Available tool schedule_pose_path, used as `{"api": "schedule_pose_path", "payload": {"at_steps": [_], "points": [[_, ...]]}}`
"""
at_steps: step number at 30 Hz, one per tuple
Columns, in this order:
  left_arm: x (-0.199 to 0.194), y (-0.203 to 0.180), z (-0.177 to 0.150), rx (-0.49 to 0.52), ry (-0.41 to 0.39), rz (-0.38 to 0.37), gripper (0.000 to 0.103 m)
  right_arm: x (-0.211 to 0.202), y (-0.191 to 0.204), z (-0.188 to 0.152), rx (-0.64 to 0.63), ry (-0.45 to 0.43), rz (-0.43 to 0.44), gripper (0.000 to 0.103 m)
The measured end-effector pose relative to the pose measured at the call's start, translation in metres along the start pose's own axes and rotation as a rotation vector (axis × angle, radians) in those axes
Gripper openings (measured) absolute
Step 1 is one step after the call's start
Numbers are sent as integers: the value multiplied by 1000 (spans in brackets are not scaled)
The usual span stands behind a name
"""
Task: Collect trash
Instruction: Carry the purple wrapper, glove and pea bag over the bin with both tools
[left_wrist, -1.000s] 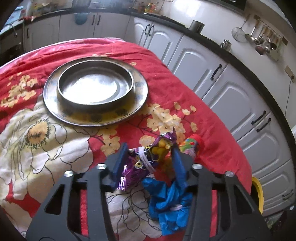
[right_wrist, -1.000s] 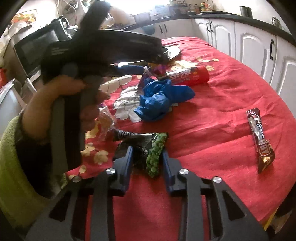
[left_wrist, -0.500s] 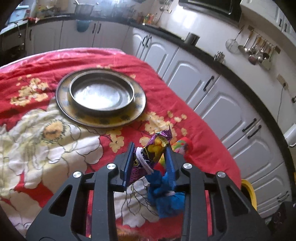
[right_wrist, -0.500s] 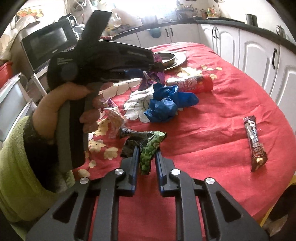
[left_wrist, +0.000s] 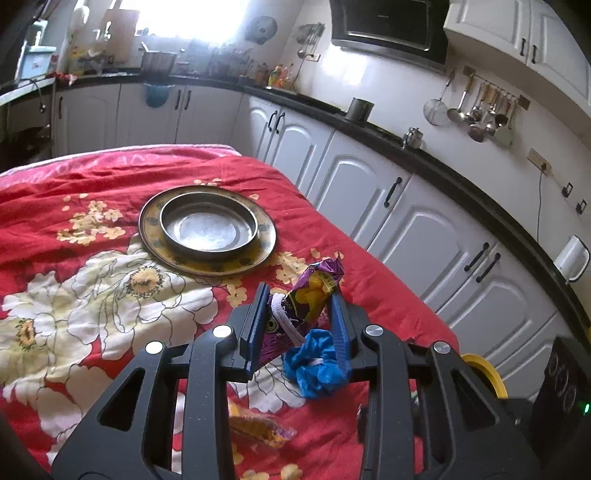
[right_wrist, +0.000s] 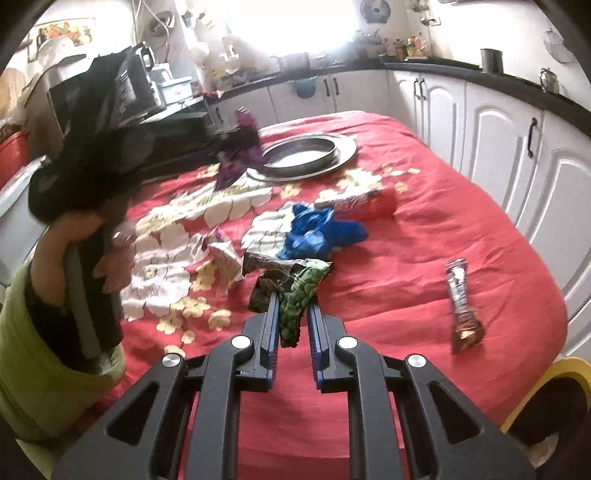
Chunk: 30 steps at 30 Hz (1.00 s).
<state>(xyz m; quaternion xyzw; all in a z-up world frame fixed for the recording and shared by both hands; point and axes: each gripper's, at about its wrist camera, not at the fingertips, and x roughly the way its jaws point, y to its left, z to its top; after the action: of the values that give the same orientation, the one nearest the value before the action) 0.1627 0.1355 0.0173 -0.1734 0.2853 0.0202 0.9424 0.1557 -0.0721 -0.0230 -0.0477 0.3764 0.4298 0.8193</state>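
Observation:
My left gripper (left_wrist: 297, 295) is shut on a purple and yellow snack wrapper (left_wrist: 306, 295) and holds it above the red flowered tablecloth (left_wrist: 74, 206). It also shows in the right wrist view (right_wrist: 240, 151), blurred, raised at the left. My right gripper (right_wrist: 293, 301) is shut on a green pea snack packet (right_wrist: 299, 295) lifted just off the cloth. A crumpled blue plastic bag (right_wrist: 321, 232) lies behind it, also in the left wrist view (left_wrist: 317, 365). A red snack tube (right_wrist: 365, 203) and a chocolate bar wrapper (right_wrist: 461, 306) lie on the cloth.
A metal bowl on a round brass plate (left_wrist: 207, 229) sits at the far middle of the table. A small pale wrapper (right_wrist: 221, 258) and an orange wrapper (left_wrist: 258, 428) lie on the cloth. White cabinets (left_wrist: 406, 206) run along the right. A yellow rim (left_wrist: 484, 373) is below the table edge.
Both grippers closed on their wrappers and lifted them off the cloth. The left gripper rose well above the table with the purple wrapper.

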Motion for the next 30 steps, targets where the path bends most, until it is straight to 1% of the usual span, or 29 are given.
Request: {"api": "schedule_pose_path", "payload": {"at_steps": [10, 19, 30], "points": [[-19, -22, -7, 48, -32, -42, 24, -34, -18, 12, 31, -83, -55, 14], [-27, -46, -13, 92, -38, -81, 24, -73, -38, 14, 70, -155, -107, 14], [-29, -80, -24, 161, -31, -143, 24, -104, -53, 3, 105, -192, -160, 14]]}}
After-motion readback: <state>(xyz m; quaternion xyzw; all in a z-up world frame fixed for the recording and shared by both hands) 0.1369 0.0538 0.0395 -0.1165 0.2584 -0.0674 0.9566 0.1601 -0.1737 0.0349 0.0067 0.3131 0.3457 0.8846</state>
